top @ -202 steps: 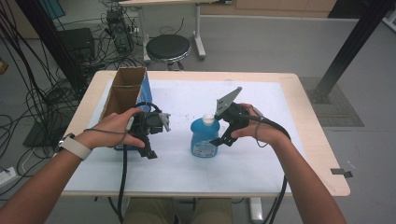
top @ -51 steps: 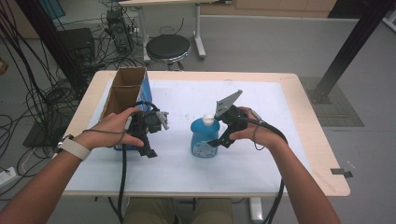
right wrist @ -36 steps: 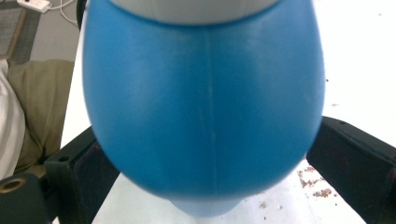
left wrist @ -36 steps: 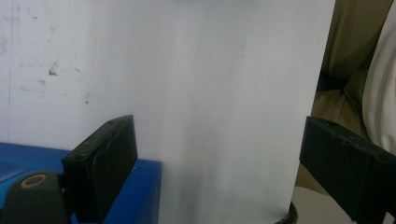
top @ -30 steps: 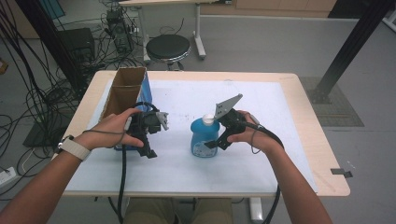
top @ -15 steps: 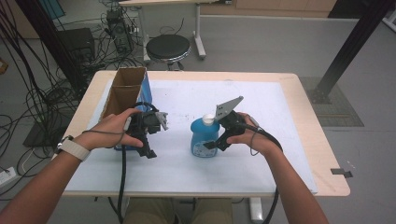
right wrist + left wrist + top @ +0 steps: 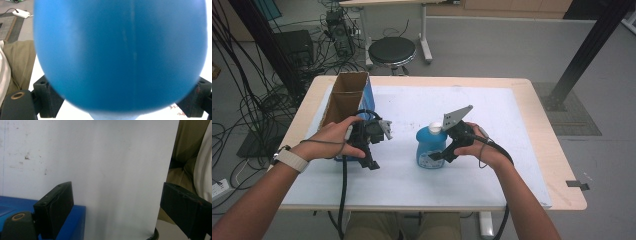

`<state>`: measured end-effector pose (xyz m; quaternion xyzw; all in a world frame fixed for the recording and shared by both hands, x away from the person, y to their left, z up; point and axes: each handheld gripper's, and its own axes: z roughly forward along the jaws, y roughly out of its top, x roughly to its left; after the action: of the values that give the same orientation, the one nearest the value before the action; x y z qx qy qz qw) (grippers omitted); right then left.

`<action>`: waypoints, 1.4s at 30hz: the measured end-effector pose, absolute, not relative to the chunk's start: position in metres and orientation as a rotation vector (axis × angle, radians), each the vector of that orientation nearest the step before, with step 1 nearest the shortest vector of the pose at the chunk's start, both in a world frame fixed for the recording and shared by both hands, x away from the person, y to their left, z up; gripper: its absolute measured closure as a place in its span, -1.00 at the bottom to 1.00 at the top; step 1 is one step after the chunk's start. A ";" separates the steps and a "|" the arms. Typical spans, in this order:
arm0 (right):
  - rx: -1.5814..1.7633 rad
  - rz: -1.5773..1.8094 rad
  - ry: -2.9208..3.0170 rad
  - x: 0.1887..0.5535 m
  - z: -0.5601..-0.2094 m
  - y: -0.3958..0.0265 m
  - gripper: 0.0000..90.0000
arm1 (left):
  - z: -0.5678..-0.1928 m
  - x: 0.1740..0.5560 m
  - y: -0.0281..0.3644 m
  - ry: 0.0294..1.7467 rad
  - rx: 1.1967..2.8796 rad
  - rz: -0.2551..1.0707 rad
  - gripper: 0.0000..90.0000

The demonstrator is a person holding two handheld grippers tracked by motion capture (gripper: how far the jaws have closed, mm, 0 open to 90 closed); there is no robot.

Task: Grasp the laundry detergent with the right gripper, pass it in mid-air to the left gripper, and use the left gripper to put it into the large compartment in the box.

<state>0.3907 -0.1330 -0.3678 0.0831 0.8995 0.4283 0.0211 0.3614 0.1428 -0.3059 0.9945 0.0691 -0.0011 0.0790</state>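
A blue bottle point(image 7: 427, 145) with a white cap point(image 7: 435, 128) stands upright in the middle of the white table top point(image 7: 412, 105). My right gripper point(image 7: 438, 153) reaches it from the right. Its jaws have just been closing, one on each side of the bottle, and they hold it. In the right gripper view the bottle's blue body point(image 7: 120, 55) bulges over both jaws. My left gripper point(image 7: 368, 152) rests left of the bottle and apart from it, beside the box. In the left gripper view it point(image 7: 115, 212) stands open over bare white table, nothing between the jaws.
A tall open cardboard box point(image 7: 343, 97) with a blue side point(image 7: 368, 97) stands at the table's left; its blue surface point(image 7: 75, 225) lies under my left jaw. The table's near edge and the person's trousers point(image 7: 180, 157) are close. A stool point(image 7: 392, 50) and cables lie beyond.
The right hand has edged slightly closer to the bottle since the earliest frames. The left hand and the bottle have stayed put.
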 end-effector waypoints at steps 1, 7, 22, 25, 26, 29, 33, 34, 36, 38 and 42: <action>0.260 1.332 2.787 0.391 -0.368 -0.133 -0.73 | -0.306 0.361 0.143 0.208 2.973 -0.002 -0.73; 0.256 1.356 2.773 0.390 -0.370 -0.133 -0.68 | -0.307 0.362 0.142 0.206 2.970 -0.005 -0.73; 0.248 1.414 2.752 0.390 -0.375 -0.133 -0.59 | -0.308 0.362 0.144 0.206 2.972 -0.006 -0.73; 0.245 1.417 2.752 0.389 -0.376 -0.132 -0.58 | -0.308 0.362 0.144 0.209 2.969 -0.005 -0.73; 0.242 1.419 2.751 0.389 -0.376 -0.132 -0.56 | -0.308 0.362 0.144 0.211 2.969 -0.004 -0.73; 0.240 1.440 2.735 0.390 -0.376 -0.132 -0.54 | -0.308 0.362 0.144 0.211 2.971 -0.006 -0.73; 0.239 1.449 2.733 0.390 -0.378 -0.132 -0.52 | -0.308 0.362 0.145 0.211 2.971 -0.006 -0.73; 0.236 1.448 2.732 0.390 -0.378 -0.132 -0.52 | -0.308 0.362 0.145 0.215 2.969 -0.007 -0.73; 0.239 1.454 2.723 0.390 -0.378 -0.133 -0.50 | -0.308 0.362 0.145 0.216 2.969 -0.008 -0.73; 0.241 1.464 2.718 0.390 -0.379 -0.133 -0.48 | -0.308 0.362 0.144 0.213 2.970 -0.008 -0.73; 0.236 1.471 2.714 0.389 -0.381 -0.133 -0.42 | -0.309 0.362 0.144 0.215 2.970 -0.010 -0.73</action>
<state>0.3892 -0.1328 -0.3805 0.0762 0.8764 0.4750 0.0228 0.3617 0.1444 -0.3088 0.9940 0.0721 -0.0035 0.0817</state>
